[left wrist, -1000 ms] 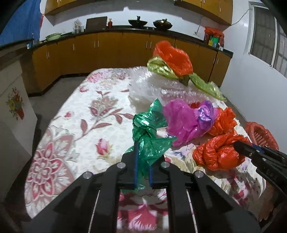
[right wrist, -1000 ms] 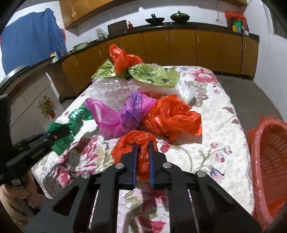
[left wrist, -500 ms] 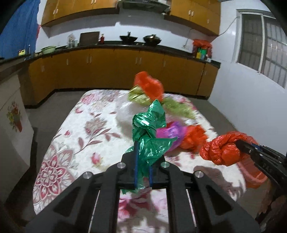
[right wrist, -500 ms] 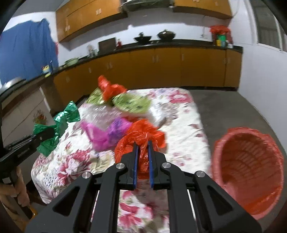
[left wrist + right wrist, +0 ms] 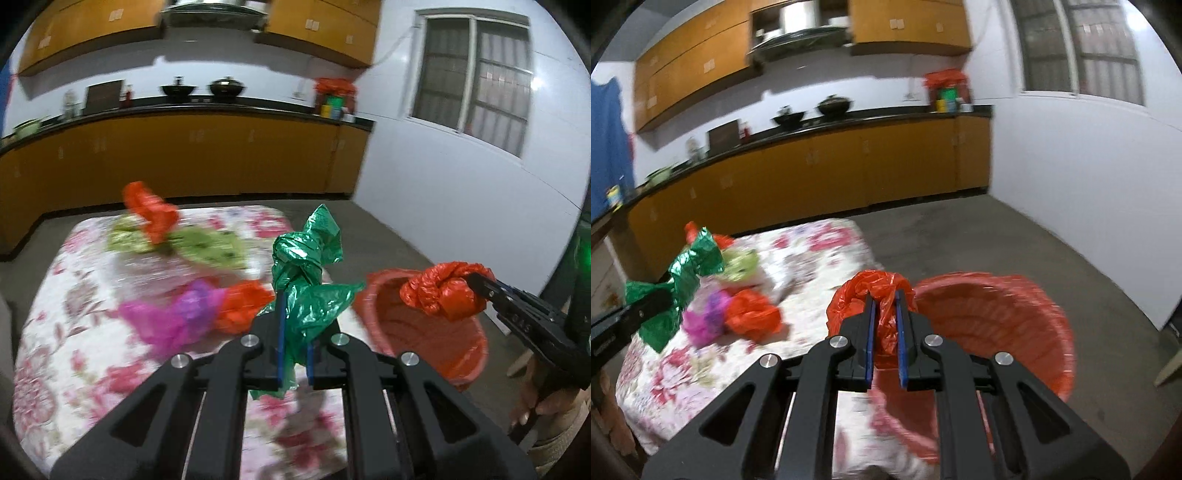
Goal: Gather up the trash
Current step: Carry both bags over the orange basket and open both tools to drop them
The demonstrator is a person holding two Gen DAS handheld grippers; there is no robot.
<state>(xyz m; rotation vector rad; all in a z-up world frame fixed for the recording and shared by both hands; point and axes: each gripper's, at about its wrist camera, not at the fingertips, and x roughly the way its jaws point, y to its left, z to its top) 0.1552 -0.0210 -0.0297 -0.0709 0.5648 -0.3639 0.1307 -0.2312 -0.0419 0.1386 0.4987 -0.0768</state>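
While the left gripper [image 5: 294, 325] pinches the green bag [image 5: 308, 273], its twisted length stands upright. Beside it the right gripper [image 5: 885, 321] clamps the orange bag [image 5: 871, 295] — a knotted lump beside the red basket [image 5: 1015, 317].

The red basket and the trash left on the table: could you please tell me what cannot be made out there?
- Red basket: its bottom, hidden in the right wrist view by the held red bag.
- Clear plastic: outline lost to blur in the left wrist view.
- Floral table: near edge hidden by the left tool.

No legible text anywhere.
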